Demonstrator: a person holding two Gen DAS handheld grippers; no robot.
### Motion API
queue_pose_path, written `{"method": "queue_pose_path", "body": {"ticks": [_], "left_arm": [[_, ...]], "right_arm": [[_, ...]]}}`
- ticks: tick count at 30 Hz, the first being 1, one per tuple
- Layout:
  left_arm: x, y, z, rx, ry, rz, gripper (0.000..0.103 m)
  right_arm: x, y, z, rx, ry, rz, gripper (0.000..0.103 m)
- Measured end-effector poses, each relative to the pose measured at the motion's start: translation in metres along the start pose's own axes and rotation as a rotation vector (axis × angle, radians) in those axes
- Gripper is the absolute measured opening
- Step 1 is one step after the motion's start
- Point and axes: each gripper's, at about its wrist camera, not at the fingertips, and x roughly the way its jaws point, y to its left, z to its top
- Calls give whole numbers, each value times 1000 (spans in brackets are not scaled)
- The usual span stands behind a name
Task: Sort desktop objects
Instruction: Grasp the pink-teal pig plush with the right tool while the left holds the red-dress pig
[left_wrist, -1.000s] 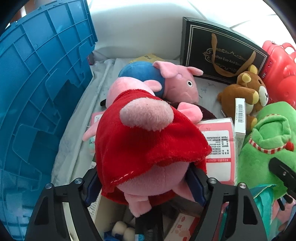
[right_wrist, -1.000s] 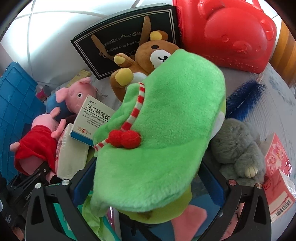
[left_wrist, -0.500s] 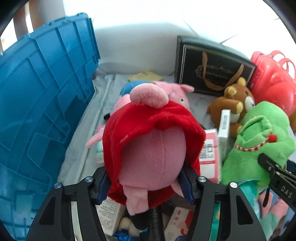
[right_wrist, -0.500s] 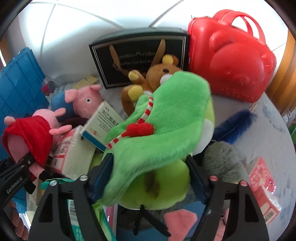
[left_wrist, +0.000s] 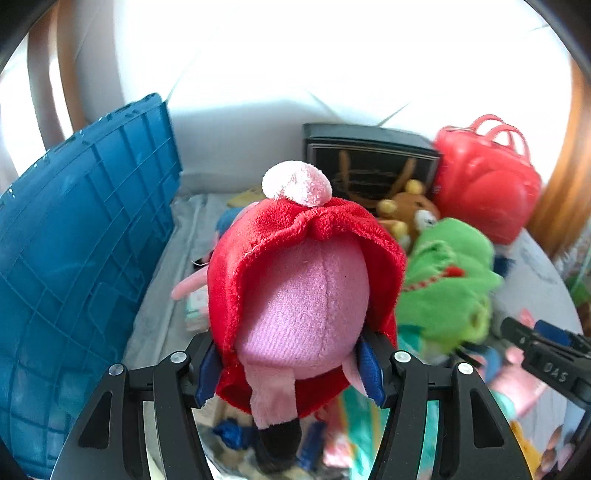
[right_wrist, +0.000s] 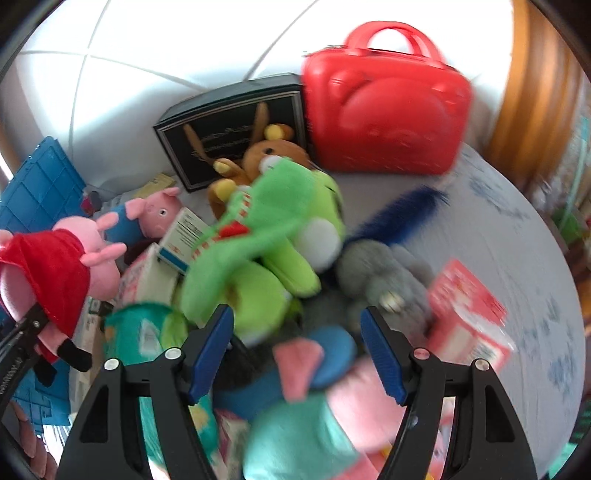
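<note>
Up over the toy pile, the left claw (left_wrist: 290, 363) pinches the red-caped pig plush (left_wrist: 306, 291) for sorting, while the right claw (right_wrist: 297, 354) gapes empty beside the green plush (right_wrist: 273, 236).

Behind your work area you face a white padded wall (right_wrist: 155, 55), divided by curved seams into large panels and washed out by strong light from above. The table (right_wrist: 517, 258) wears a pale grey cloth with a faint blue floral print, rumpled along its far left edge where it meets the padding. To your right stands a rounded wooden post (right_wrist: 532, 110) in a warm orange-brown. At the left you see more wooden slats (left_wrist: 48, 74) against the glare. The light is bright, daylight-like, and bleaches the upper part of both views.
</note>
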Motion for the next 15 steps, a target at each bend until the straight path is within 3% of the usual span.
{"method": "queue_pose_path", "body": {"ticks": [3,8,15], "left_arm": [[-17,-12,-15,39,-13,-52,61],[-34,-31,-41,111,-58,-76,62],[-28,-31,-53,126,-34,-73,62]], "right_arm": [[-11,-14,-22,32,20,-30,71],[-16,-35,-57,95,46,-55,71],[1,-51,-81,173,110,-51,71]]}}
